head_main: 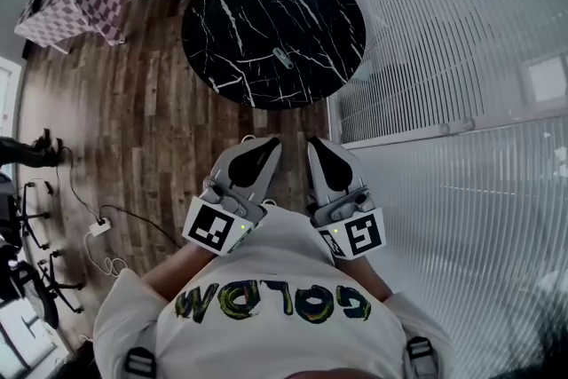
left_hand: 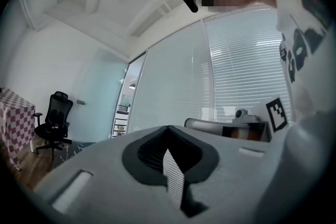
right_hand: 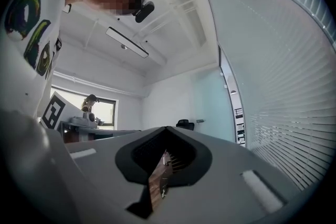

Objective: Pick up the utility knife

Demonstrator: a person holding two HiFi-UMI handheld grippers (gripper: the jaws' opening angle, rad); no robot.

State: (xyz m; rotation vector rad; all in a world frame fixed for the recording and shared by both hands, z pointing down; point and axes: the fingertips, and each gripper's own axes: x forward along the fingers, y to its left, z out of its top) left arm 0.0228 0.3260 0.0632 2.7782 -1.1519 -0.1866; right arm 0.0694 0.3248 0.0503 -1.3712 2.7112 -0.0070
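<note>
L hand-held gripper & R hand-held gripper, both w/ jaws pressed together & empty, hover just short of the round black white-veined marble desk. Small grey utility knife lies near desk centre.

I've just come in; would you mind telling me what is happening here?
A person stands a little short of a round black marble table with a gripper in each hand, both pointing towards it. The left gripper and the right gripper are both shut with nothing in them. The utility knife lies alone on the table, untouched, so the pick-up has not begun.
</note>
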